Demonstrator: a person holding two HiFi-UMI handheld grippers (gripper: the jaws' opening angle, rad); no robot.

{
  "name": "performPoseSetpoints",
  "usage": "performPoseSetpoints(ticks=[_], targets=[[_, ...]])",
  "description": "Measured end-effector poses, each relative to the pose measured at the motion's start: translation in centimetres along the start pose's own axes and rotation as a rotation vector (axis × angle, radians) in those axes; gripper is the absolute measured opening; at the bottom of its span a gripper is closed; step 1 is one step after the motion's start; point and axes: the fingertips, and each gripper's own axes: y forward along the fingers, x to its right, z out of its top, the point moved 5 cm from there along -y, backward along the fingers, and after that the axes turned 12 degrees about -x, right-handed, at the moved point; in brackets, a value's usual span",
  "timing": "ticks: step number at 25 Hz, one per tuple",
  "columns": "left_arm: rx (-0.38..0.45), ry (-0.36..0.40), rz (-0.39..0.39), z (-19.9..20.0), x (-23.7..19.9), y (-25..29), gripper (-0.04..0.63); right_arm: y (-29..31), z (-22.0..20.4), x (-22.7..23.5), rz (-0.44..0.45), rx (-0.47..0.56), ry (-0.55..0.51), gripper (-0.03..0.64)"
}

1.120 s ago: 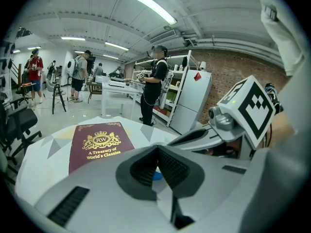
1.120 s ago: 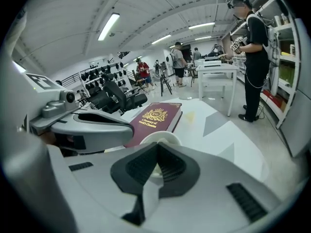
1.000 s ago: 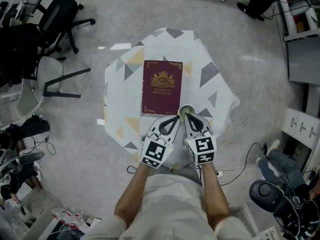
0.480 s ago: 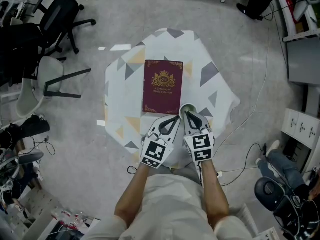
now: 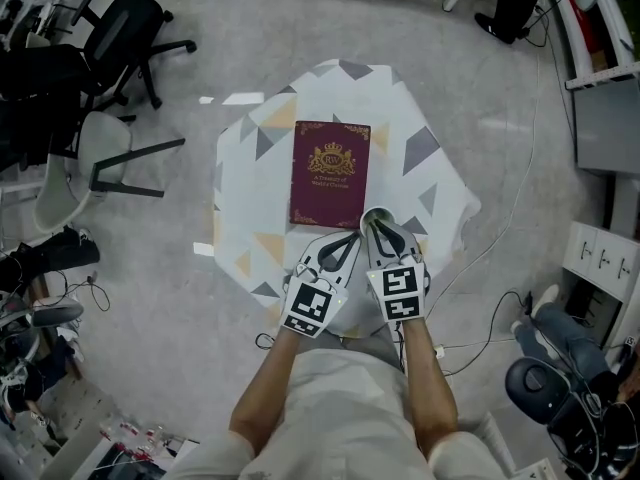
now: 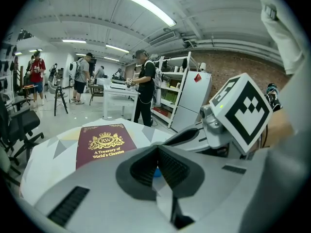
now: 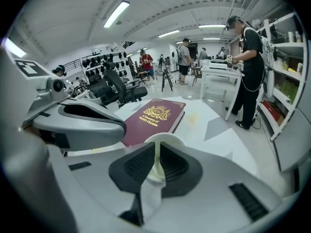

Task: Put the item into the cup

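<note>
Table (image 5: pixel 420 183) bears one book (image 5: pixel 330 173); right claw (image 7: pixel 157 152) grips one cup (image 7: pixel 165 138), left claw (image 6: pixel 157 152) seemingly one item (image 6: pixel 156 172).

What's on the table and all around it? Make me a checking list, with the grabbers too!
Surface: table under a white cloth with grey and yellow triangles.
Job's things: white cup beside the book; small blue item, mostly hidden.
Clutter: maroon book, lying flat.
Grippers: left gripper shut on the small blue item; right gripper shut on the cup's wall.
Cables: cable on the floor, right of the table.
Surroundings: office chairs, shelves, a person standing.
</note>
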Motion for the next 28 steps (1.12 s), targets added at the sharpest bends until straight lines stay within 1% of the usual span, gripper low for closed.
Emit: performPoseSetpoints(ticks=[5, 8, 13, 18, 28], targets=[[0.010, 0.005, 0.004, 0.2, 0.0, -0.5, 0.014, -0.5, 0.2, -0.2, -0.007, 0.011, -0.004, 0.041], [0.017, 0.011, 0.007, 0.3, -0.1, -0.8, 0.014, -0.9, 0.4, -0.5, -0.010, 0.035, -0.016, 0.043], [0.038, 0.018, 0.017, 0.9, -0.3, -1.7, 0.013, -2.6, 1.4, -1.1, -0.022, 0.098, -0.043, 0.049], [0.079, 0.036, 0.031, 2.3, -0.6, -3.2, 0.014, -5.1, 2.6, -1.8, -0.042, 0.164, -0.056, 0.058], [0.179, 0.105, 0.049, 5.8, -0.3, -8.1, 0.014, -12.4, 5.3, -3.4, -0.126, 0.336, -0.090, 0.084]])
